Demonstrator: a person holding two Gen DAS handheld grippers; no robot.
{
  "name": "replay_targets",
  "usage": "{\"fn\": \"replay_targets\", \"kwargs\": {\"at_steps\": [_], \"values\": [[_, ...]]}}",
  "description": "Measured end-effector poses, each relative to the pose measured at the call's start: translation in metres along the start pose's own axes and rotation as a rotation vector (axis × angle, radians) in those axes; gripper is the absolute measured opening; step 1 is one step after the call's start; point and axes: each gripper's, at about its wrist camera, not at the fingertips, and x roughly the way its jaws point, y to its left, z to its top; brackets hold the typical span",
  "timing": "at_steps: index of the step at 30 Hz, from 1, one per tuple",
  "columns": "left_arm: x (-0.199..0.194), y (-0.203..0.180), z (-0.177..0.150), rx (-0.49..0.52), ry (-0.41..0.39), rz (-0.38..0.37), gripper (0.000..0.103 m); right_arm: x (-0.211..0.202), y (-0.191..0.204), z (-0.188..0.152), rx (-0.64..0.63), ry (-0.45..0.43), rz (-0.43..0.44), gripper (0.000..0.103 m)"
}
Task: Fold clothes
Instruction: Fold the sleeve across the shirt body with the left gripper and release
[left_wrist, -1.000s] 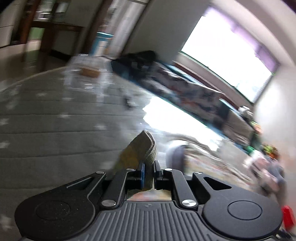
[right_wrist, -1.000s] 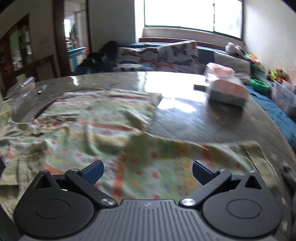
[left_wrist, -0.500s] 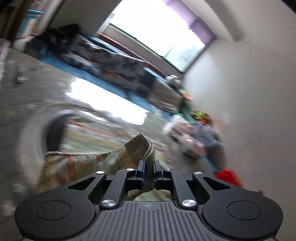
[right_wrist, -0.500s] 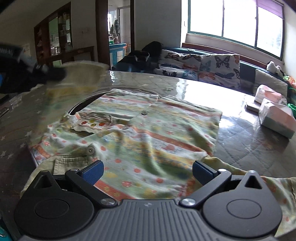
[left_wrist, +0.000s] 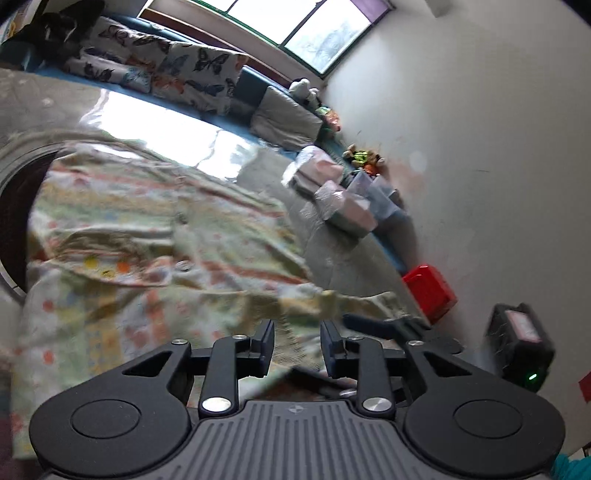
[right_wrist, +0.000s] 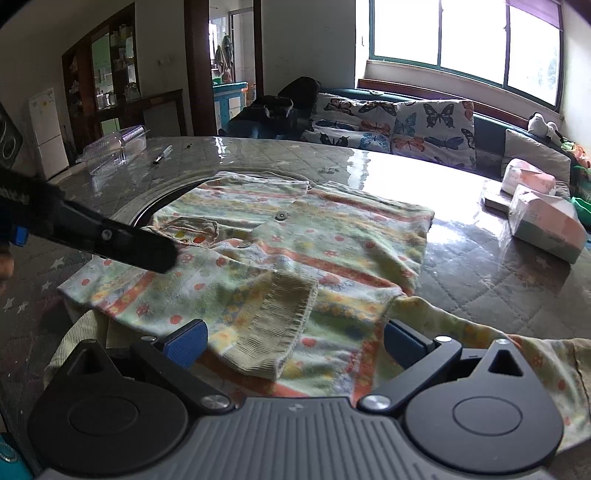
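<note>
1. Garment (right_wrist: 295, 243): a small striped, flower-printed top lies spread on the worktop (right_wrist: 480, 266) ahead of both claws, button front up. In the right wrist view its ribbed cuff (right_wrist: 273, 325) lies doubled over the body, just ahead of and between the right claw's fingers; this placement suggests that one sleeve has been laid inward as a first fold.

2. Left claw (left_wrist: 293, 349): narrowly parted and holding nothing. Printed cloth lies beneath and ahead of the gap, with no fabric pinched between the pads. In the right wrist view the same tool (right_wrist: 99, 236) appears as a dark bar above the garment's left part, apparently clear of the cloth. The picture is blurred, so contact cannot be ruled out.

3. Right claw (right_wrist: 295, 341): spread wide and empty, low over the near hem. The wide spacing suits a fresh grasp on a broad edge of fabric.

4. Unfolded sleeve (right_wrist: 517, 343): it trails to the right of the right claw, off the body of the garment. It is probably the next part to be brought inward.

5. Tissue packs (right_wrist: 546, 229): they stand far ahead and to the right of the right claw, well apart from the garment, so the folding area is unobstructed.
</note>
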Motion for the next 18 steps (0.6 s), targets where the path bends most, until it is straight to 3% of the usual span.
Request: {"fn": "replay_targets", "kwargs": {"at_steps": [6, 9, 11, 18], "values": [[-0.020, 0.043, -0.004, -0.024, -0.020, 0.153, 0.030, -0.006, -0.002, 0.008, 0.032, -0.040, 0.007, 0.096], [-0.023, 0.061, -0.008, -0.041, -0.017, 0.220, 0.030, 0.005, 0.005, 0.013, 0.027, -0.035, 0.043, 0.082], [-0.028, 0.067, -0.012, -0.042, -0.018, 0.238, 0.029, 0.014, 0.011, 0.016, 0.018, -0.022, 0.077, 0.073], [-0.037, 0.074, -0.013, -0.015, -0.046, 0.276, 0.029, 0.045, 0.022, 0.017, -0.017, 0.042, 0.117, 0.064]]}}
